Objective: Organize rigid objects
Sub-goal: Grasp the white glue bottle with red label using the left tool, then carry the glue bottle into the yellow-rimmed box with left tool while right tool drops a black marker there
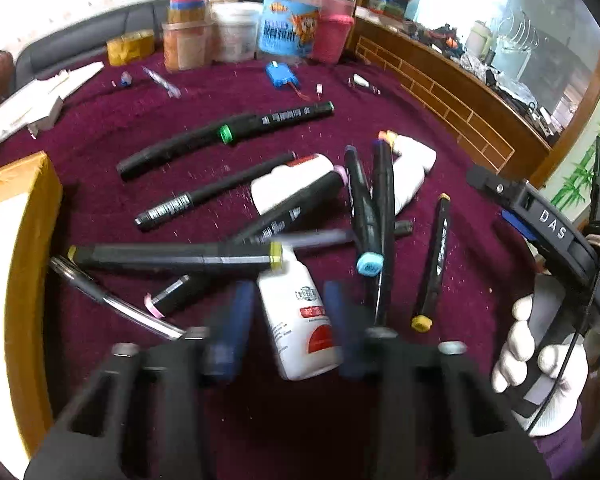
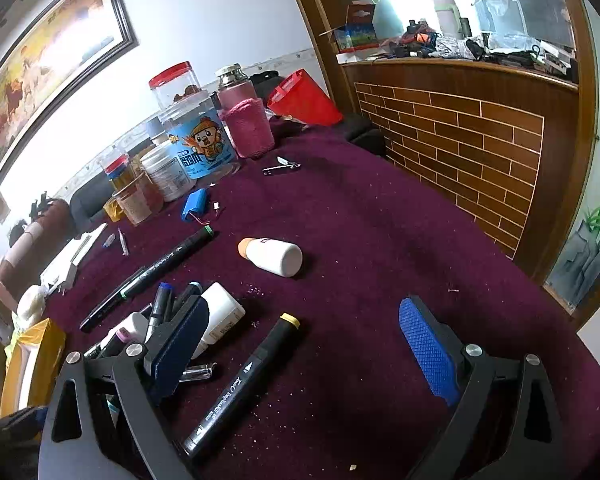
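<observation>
Several black markers and three white bottles lie scattered on the maroon tablecloth (image 1: pixel 460 152). My left gripper (image 1: pixel 288 320) is open; its blue pads (image 1: pixel 236 312) stand either side of a white bottle with a red label (image 1: pixel 296 320), whether touching I cannot tell. An olive-capped marker (image 1: pixel 172 258) lies just beyond it. My right gripper (image 2: pixel 304 344) is open wide above a yellow-capped black marker (image 2: pixel 244 380). A white bottle with an orange cap (image 2: pixel 274 255) lies farther off. The right gripper's handle (image 1: pixel 548 220) shows in the left view, held by a white-gloved hand (image 1: pixel 536 352).
Jars and tubs (image 1: pixel 236 28) stand along the table's far edge, with a blue battery pack (image 1: pixel 283 75) before them. A yellow-taped box (image 1: pixel 16 240) sits at the left. A brick-patterned wooden counter (image 2: pixel 460 136) borders the right side. A red bucket (image 2: pixel 304 98) lies behind.
</observation>
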